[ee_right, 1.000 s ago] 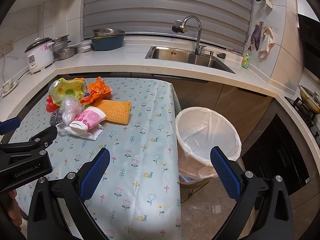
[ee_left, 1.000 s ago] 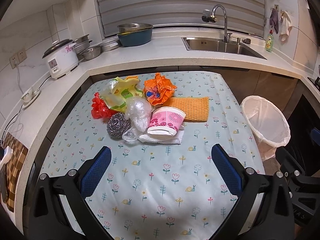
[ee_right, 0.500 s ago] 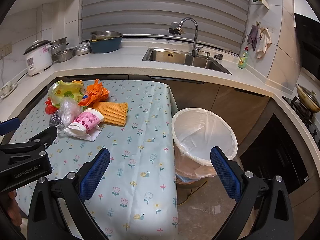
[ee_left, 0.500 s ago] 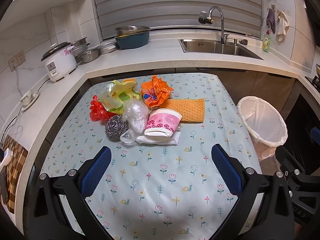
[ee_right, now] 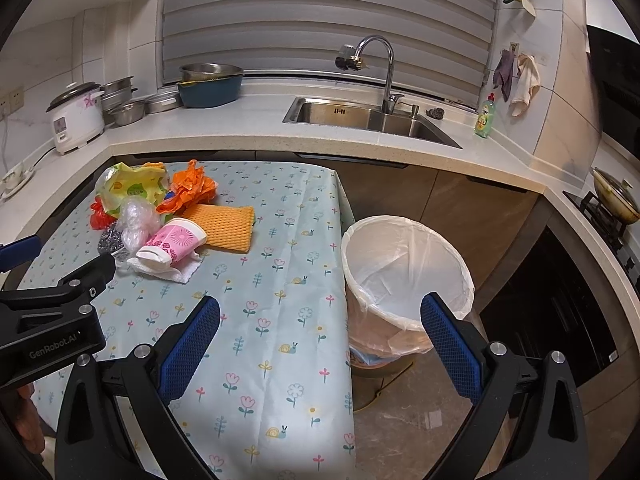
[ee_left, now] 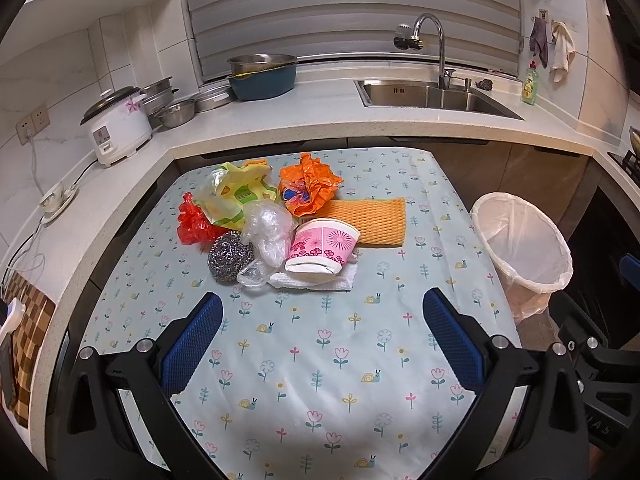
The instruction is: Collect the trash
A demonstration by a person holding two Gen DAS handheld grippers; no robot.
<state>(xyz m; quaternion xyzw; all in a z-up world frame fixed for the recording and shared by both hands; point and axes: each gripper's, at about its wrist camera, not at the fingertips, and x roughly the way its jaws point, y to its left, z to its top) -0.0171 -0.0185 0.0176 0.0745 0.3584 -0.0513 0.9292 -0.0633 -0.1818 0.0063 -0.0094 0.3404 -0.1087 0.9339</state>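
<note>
Counter (ee_left: 360,360) under a flowered cloth carries all the trash in 1 heap at its far half, and the lined bin (ee_right: 404,264) stands on the floor just beside its right edge. Both the left gripper (ee_left: 320,340) and the right gripper (ee_right: 320,340) hover with fingers spread wide, holding nothing. Probably the first pick is due: take the nearest piece, the tipped pink paper cup (ee_left: 324,248) lying on a white napkin (ee_left: 316,280), pinching its rim gently so it does not crush. Behind it lie an orange sponge cloth (ee_left: 372,220), crumpled wrappers (ee_left: 236,196) and a steel scourer (ee_left: 230,258).
</note>
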